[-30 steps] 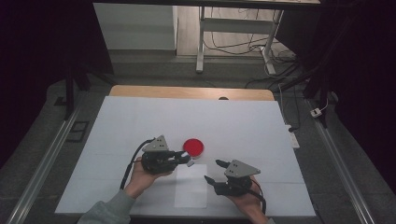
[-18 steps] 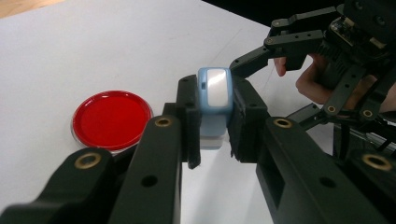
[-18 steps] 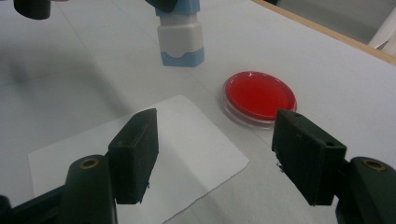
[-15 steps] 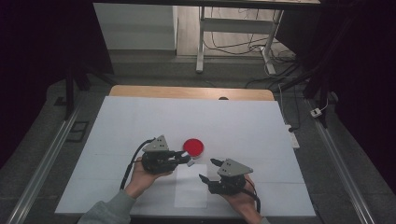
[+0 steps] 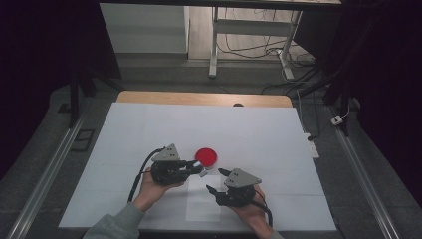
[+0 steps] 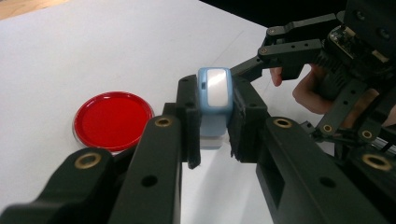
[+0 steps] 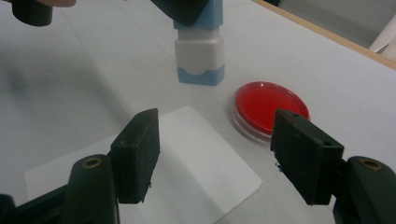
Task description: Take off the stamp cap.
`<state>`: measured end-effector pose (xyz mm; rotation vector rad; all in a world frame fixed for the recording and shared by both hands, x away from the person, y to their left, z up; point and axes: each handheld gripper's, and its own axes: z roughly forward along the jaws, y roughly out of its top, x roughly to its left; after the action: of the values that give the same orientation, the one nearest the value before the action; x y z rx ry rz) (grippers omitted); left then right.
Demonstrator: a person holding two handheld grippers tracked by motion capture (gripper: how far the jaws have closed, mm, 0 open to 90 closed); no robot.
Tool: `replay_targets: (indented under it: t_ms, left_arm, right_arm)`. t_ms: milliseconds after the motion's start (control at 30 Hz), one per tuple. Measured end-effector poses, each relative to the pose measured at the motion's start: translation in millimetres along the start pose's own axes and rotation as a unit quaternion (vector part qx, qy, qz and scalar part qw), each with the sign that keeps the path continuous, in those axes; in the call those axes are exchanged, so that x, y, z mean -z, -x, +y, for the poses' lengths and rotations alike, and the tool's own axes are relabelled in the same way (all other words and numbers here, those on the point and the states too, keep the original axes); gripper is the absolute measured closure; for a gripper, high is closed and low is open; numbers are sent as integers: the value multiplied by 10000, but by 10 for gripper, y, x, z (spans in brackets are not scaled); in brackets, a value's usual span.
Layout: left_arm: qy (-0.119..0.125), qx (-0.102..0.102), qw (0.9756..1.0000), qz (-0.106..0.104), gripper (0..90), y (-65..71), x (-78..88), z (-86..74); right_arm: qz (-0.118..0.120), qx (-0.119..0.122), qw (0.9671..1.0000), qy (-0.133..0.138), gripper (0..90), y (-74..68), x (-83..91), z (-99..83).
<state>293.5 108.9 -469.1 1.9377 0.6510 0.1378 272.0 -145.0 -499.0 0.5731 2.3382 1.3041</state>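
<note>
My left gripper (image 5: 198,168) is shut on a light-blue and white stamp (image 6: 215,95), held upright with its base close over the white table; I cannot tell whether it touches. The stamp (image 7: 198,56) stands just beyond the far edge of a white paper sheet (image 7: 196,158). A round red dish (image 5: 205,157) lies flat beside the stamp, also seen as the red dish (image 6: 112,120) and red dish (image 7: 268,107). My right gripper (image 5: 215,180) stands open low over the paper (image 5: 203,199), jaws pointing at the stamp with nothing between them.
The white table cover (image 5: 259,134) reaches to a wooden edge (image 5: 199,98) at the back. Metal rails (image 5: 45,174) run along both sides. Beyond the table, the floor holds desk legs and cables (image 5: 259,50).
My right gripper has slid a little to the left, closer to the stamp and the left gripper. The left gripper and the stamp have stayed put.
</note>
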Motion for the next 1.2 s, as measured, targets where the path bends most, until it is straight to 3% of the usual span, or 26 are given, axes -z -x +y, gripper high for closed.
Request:
replay_targets:
  t_ms: [400,733,1200]
  left_arm:
    - [8,20,10000,33,759,-8,-5,-5]
    - [64,83,9999,121,759,3,-33,-19]
    - [85,174,9997,158,759,21,-86,-29]
  right_arm:
    - [53,24,10000,12,343,-60,-103,53]
    - [-33,23,10000,-64,355,-84,-168,92]
    - [-277,159,9994,-153,485,-119,-234,134]
